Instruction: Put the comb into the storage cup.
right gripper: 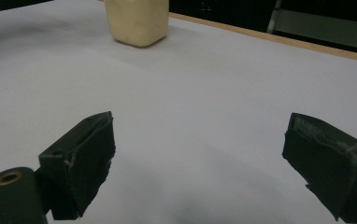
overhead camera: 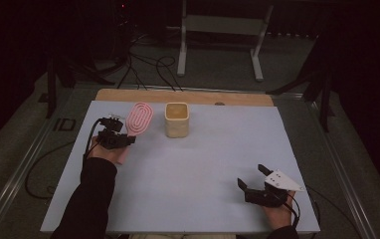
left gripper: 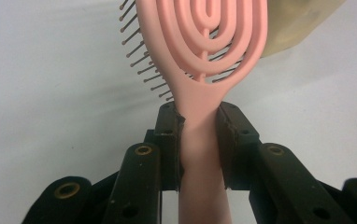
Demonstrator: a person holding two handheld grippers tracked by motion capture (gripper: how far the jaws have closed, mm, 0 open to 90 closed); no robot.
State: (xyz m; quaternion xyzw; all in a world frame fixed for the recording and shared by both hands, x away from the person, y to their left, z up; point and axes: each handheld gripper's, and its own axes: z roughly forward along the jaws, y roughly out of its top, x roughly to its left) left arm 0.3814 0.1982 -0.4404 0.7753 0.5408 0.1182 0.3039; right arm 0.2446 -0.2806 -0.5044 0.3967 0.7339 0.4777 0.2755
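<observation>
Jaws of the left gripper (left gripper: pixel 200 126) are pressed tight on the neck of a pink brush (overhead camera: pixel 139 118), just where the handle widens into the oval head, and that seems a sensible place to take it: the handle is narrow enough to fit between the pads and the head cannot slip back through. In the left gripper view the bristles stick out to one side of the head, so the brush is turned partly on edge, though I cannot tell whether it is lifted off the table (overhead camera: pixel 203 159) or resting on it. From the high view the brush sits at the far left of the sheet, head pointing away from the person, just beside a cream cup (overhead camera: pixel 177 119) whose open top faces up. That closeness makes me think the brush is meant to go into the cup, handle or head first I cannot say. The right gripper (overhead camera: pixel 254 178) waits well apart, near the front right corner, its jaws spread wide with nothing between them, probably kept out of the way or ready to steady the cup (right gripper: pixel 137 21) if it tips.
</observation>
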